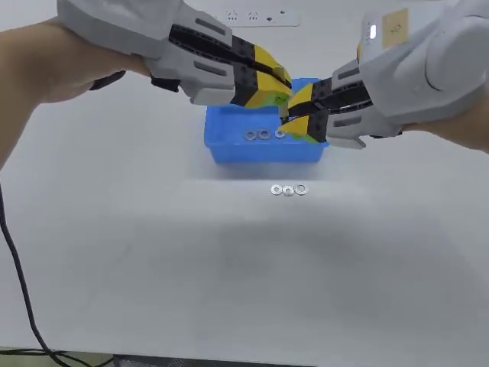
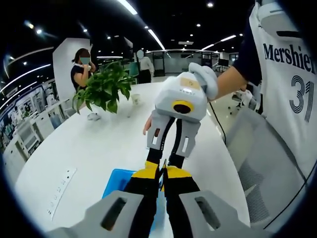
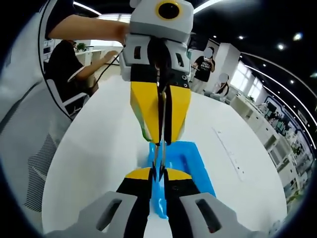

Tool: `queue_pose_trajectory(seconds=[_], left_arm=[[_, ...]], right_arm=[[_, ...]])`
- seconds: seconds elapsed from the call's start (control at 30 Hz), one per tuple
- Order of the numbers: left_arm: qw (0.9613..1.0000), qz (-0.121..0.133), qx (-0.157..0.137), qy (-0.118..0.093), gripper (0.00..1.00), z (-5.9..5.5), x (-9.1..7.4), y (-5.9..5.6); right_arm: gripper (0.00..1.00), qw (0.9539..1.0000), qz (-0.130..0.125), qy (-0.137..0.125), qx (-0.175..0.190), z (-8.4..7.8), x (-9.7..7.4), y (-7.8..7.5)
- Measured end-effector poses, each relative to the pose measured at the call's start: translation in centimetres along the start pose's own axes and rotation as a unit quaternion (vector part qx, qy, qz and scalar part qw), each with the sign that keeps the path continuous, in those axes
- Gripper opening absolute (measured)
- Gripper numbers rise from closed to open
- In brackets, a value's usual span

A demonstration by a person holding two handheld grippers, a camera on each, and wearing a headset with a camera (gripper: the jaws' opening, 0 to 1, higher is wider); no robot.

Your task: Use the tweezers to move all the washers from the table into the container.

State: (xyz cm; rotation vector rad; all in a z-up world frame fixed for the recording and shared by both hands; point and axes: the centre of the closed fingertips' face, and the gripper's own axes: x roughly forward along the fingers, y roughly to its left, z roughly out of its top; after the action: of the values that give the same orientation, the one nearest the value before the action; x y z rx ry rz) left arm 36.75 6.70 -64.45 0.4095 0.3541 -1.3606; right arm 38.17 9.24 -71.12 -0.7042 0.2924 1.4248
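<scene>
A blue container (image 1: 221, 150) stands mid-table with three washers (image 1: 263, 134) inside. Three more washers (image 1: 288, 189) lie in a row on the white table just in front of it. Both grippers meet tip to tip above the container's right half. The left gripper (image 1: 281, 86) comes in from the left, the right gripper (image 1: 299, 115) from the right. In the right gripper view thin metal tweezers (image 3: 161, 124) run from the left gripper's yellow jaws down into my right gripper (image 3: 158, 173). Each gripper's jaws are closed on the tweezers. The left gripper (image 2: 161, 174) faces the right one over the container (image 2: 115, 182).
A white power strip (image 1: 252, 15) lies at the table's far edge. A black cable (image 1: 15, 260) trails along the left side. A potted plant (image 2: 104, 89) stands on a far table, with people beyond. An office chair (image 3: 34, 144) sits beside the table.
</scene>
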Motion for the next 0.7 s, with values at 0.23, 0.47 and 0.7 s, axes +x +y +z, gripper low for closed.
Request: queue_pose_trajectory(seconds=[0.23,0.47,0.7], left_arm=[[0.9998,0.018,-0.004,-0.004,0.07,-0.8,0.5,-1.0],[0.9997,0.023,0.004,0.004,0.07,-2.4,1.0,-2.4],[0.9997,-0.007,0.014,0.017,0.07,-3.5,1.6,-3.4]], right_arm=[[0.10,0.9999,0.007,0.008,0.001,-0.6,0.3,1.4],[0.10,0.9998,0.015,0.007,0.005,-1.2,1.0,3.3],[0.10,0.9997,0.020,0.012,0.003,-1.6,1.6,4.9]])
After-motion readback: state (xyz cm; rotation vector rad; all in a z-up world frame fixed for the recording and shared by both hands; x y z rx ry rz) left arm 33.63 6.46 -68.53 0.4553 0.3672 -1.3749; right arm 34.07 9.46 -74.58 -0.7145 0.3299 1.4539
